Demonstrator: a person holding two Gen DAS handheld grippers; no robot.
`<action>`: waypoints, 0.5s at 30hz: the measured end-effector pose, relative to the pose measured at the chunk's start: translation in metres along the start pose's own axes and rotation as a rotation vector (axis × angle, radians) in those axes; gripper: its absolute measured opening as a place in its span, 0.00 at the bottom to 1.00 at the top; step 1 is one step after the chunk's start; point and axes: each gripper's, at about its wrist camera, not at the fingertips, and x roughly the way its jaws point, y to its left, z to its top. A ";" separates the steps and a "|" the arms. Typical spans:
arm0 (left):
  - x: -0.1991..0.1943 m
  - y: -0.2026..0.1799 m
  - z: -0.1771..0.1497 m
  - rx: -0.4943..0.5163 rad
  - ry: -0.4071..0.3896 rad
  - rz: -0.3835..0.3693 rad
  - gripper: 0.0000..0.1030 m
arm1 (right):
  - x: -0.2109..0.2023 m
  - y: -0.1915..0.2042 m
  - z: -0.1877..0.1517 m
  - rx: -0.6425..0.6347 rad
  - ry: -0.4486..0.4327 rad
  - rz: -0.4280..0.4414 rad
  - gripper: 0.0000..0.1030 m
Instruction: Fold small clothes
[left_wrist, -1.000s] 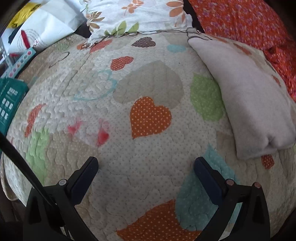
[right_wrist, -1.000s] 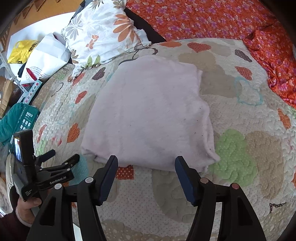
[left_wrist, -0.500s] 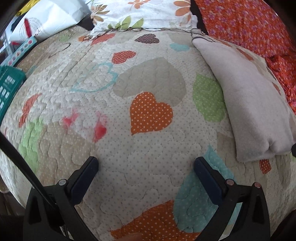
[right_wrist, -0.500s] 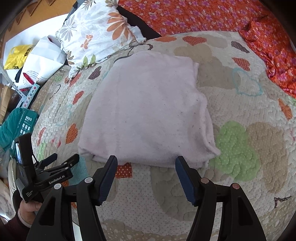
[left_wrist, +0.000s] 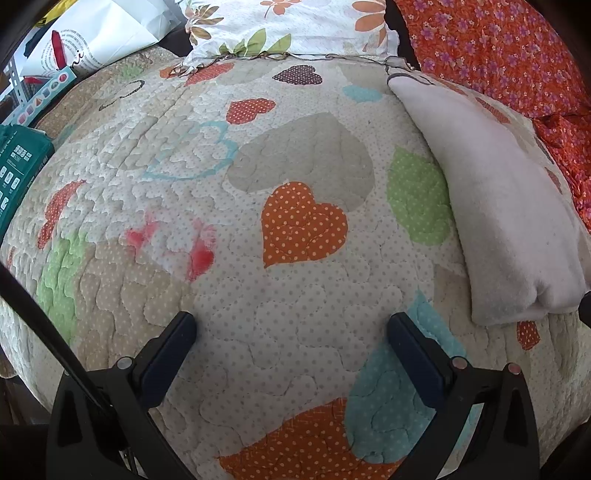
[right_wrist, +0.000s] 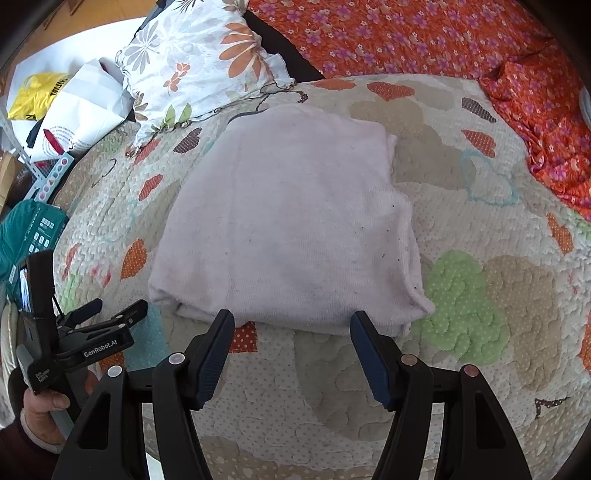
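Right wrist view: right hand-held gripper (right_wrist: 291, 325) wide open, holding nothing, tips just before the near edge of a folded white cloth (right_wrist: 291, 229). Cloth flat on the heart quilt (right_wrist: 480, 295) in the middle of the bed. Off to the left, near the bed's side edge, left hand-held gripper (right_wrist: 110, 314) held by a hand (right_wrist: 40, 406). Flower pillow (right_wrist: 199, 62) at the far edge; orange sheet (right_wrist: 424, 37) at the far right corner.

Left wrist view: left hand-held gripper (left_wrist: 291, 328) wide open too, holding nothing, over bare quilt (left_wrist: 295, 295). Folded white cloth (left_wrist: 509, 221) off to the right. Green box (left_wrist: 18, 170) past the left edge.
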 end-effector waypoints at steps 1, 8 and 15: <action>-0.001 0.000 0.000 0.001 0.002 0.002 1.00 | 0.000 0.001 0.000 -0.003 -0.001 -0.003 0.68; -0.018 -0.004 -0.001 0.014 -0.043 -0.024 1.00 | -0.002 0.008 -0.001 -0.055 -0.018 -0.043 0.68; -0.040 -0.015 -0.002 0.083 -0.143 -0.001 1.00 | -0.001 0.009 -0.002 -0.065 -0.018 -0.063 0.69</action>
